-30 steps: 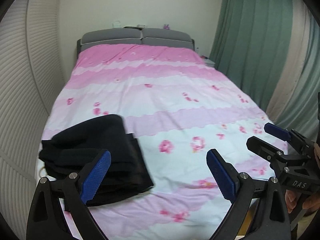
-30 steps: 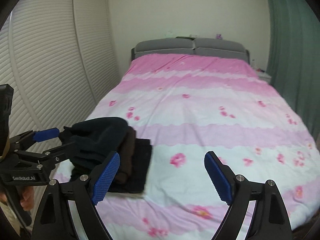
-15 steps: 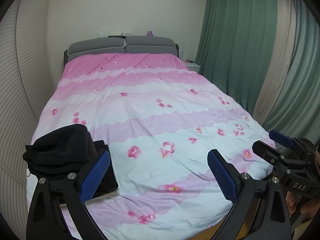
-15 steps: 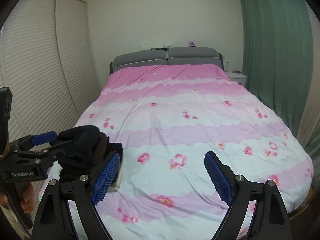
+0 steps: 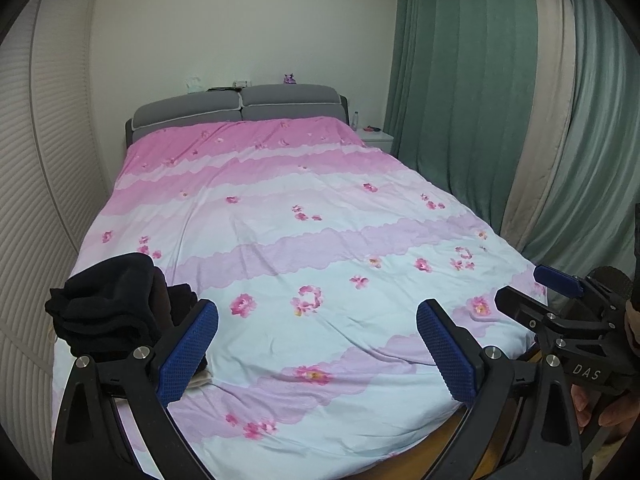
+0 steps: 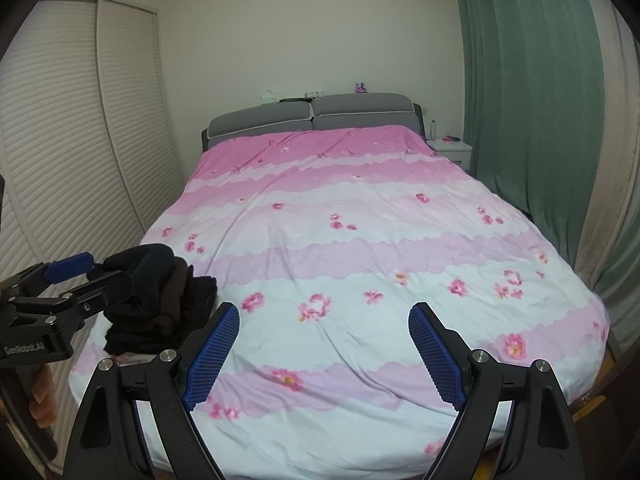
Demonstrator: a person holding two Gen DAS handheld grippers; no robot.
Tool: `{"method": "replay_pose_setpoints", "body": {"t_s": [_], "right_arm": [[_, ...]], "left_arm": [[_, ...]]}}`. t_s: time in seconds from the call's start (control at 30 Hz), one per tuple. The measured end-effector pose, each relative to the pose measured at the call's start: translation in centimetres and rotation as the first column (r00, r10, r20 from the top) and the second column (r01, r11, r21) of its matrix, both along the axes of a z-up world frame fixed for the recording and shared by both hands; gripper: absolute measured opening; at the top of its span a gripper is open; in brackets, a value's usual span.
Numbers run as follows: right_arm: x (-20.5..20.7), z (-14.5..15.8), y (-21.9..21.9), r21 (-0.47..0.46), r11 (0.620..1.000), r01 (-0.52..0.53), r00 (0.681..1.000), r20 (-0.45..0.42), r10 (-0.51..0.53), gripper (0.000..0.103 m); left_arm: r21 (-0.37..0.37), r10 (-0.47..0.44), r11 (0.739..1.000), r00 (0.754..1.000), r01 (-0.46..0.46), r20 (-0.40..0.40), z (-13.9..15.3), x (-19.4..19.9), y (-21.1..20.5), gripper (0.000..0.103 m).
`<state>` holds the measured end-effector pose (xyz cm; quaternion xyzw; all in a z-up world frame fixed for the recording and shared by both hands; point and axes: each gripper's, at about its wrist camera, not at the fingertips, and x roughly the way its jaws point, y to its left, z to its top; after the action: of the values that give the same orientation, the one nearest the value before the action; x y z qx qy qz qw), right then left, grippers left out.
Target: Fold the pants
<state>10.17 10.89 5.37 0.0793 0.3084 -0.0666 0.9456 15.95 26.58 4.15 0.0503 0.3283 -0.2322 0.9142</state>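
Note:
A stack of folded dark pants (image 5: 116, 308) lies at the near left corner of the bed; it also shows in the right wrist view (image 6: 160, 296). My left gripper (image 5: 316, 344) is open and empty, held back above the foot of the bed, to the right of the stack. My right gripper (image 6: 324, 352) is open and empty, also held back over the foot of the bed. Each gripper shows at the edge of the other's view: the right gripper (image 5: 560, 292) and the left gripper (image 6: 68, 276).
The bed has a pink and pale blue floral cover (image 5: 320, 240) and a grey headboard (image 5: 240, 108). A white louvred wardrobe (image 6: 60, 160) stands on the left. Green curtains (image 5: 480, 100) and a white nightstand (image 5: 376, 138) are on the right.
Both grippers have pulled back and up from the bed, so more of the room shows. The folded pants stack stays on the bed's near left corner and looks smaller.

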Motion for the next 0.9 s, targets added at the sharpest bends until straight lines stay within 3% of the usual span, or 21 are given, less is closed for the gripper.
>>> {"method": "replay_pose_setpoints", "body": {"t_s": [0.9], "right_arm": [[-3.6, -0.7, -3.7, 0.021, 0.999, -0.037, 0.999, 0.007, 0.037, 0.087]], "left_arm": [[0.02, 0.073, 0.997, 0.997, -0.074, 0.014, 0.2, -3.7, -3.8, 0.103]]}}
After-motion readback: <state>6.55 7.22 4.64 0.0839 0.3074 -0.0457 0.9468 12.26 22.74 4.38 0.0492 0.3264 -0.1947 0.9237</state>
